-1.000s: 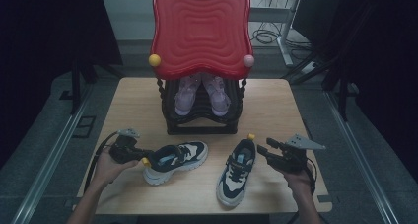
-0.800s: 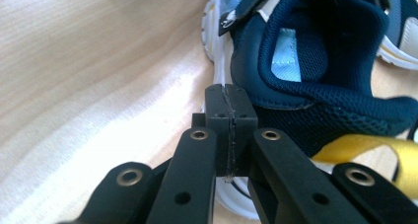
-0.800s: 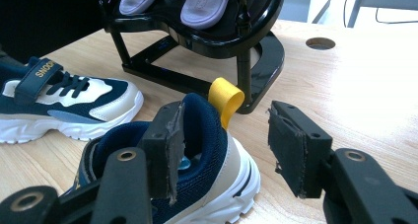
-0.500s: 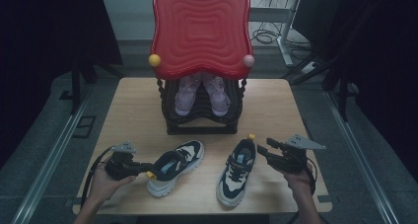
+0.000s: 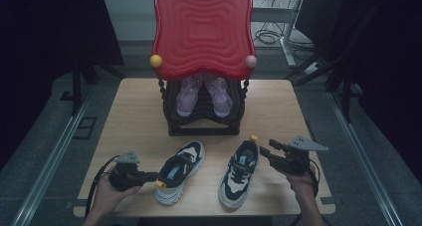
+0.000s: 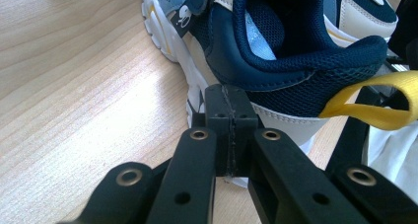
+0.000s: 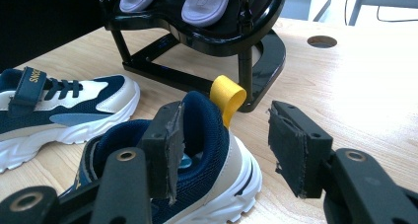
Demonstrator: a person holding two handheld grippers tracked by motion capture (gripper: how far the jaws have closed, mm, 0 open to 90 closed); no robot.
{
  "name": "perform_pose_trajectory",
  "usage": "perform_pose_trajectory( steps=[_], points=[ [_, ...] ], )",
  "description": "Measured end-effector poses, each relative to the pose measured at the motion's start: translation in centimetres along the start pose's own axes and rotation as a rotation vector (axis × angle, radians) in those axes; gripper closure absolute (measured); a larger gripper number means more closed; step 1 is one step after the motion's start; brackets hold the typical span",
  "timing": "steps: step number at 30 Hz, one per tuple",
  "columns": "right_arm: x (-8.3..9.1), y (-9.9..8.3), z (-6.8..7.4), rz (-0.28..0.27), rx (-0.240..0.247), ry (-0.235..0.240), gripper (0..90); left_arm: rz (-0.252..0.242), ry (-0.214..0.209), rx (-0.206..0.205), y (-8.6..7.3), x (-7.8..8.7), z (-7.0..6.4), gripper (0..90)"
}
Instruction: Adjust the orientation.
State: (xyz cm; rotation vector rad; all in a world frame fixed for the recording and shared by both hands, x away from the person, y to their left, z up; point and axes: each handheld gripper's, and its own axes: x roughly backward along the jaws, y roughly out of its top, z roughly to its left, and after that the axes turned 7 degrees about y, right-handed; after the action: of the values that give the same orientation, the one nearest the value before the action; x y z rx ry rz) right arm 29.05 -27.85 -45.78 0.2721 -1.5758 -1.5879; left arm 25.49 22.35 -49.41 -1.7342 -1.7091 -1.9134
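— Why was the left gripper (image 5: 149, 177) closed tight, holding nothing?
— It looked set to nudge the left shoe (image 5: 178, 171) by its heel.
— And the right gripper (image 5: 265, 152)?
— Its jaws stood wide around the right shoe (image 5: 240, 171)'s heel. Both navy-and-cream sneakers had yellow loops and lay on the table (image 5: 134, 116) before the black rack (image 5: 201, 121).

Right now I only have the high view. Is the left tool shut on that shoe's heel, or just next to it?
Observer: The left tool is shut with nothing between its pads, tips at the heel of the left shoe, below the collar.
Operator: And the other one?
Observer: The right tool is open, one jaw over the right shoe opening, the other outside its heel.
Operator: Pull loop?
Observer: The yellow loop stands upright between the jaws, ungripped.
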Motion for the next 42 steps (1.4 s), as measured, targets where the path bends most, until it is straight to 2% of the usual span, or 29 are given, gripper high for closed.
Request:
perform_pose_trajectory(
  steps=[5,9,11,14,20,25,29,32,35,39,42],
  points=[
    [0.1,0.0,-0.1,-0.002,-0.002,0.001,47.7,-0.051,0.032,0.033,0.5,0.7,0.6,88.3],
    [0.0,0.0,-0.1,-0.001,-0.002,-0.002,47.7,-0.091,0.086,0.027,1.7,1.4,1.0,85.7],
    [0.0,0.0,0.0,0.001,-0.001,-0.001,47.7,-0.117,0.086,0.034,2.3,1.5,1.2,82.7],
    [0.0,0.0,0.0,0.001,-0.001,0.0,47.7,-0.148,0.128,0.043,3.1,1.6,1.2,73.4],
    [0.1,0.0,-0.2,-0.004,-0.002,-0.001,47.7,-0.199,0.165,0.094,4.2,2.1,1.4,59.1],
    [0.1,0.0,-0.1,-0.004,-0.003,0.001,47.7,-0.24,0.173,0.127,4.1,2.5,1.5,50.3],
    [0.1,0.0,-0.1,-0.004,-0.001,0.004,47.7,-0.221,0.213,0.12,3.7,2.5,1.4,47.3],
    [-0.1,0.0,-0.1,0.001,-0.003,0.003,47.7,-0.224,0.221,0.119,3.3,2.7,1.3,46.3],
    [-0.2,0.0,0.0,-0.002,0.003,0.005,47.8,-0.205,0.238,0.114,3.0,2.7,1.3,45.7],
    [0.0,0.4,0.7,-0.028,0.011,-0.004,48.8,-0.204,0.241,0.11,2.8,2.7,1.1,45.0],
    [0.3,0.9,1.6,-0.042,0.035,0.009,51.3,-0.208,0.244,0.106,2.8,2.8,0.8,44.1]
  ],
)
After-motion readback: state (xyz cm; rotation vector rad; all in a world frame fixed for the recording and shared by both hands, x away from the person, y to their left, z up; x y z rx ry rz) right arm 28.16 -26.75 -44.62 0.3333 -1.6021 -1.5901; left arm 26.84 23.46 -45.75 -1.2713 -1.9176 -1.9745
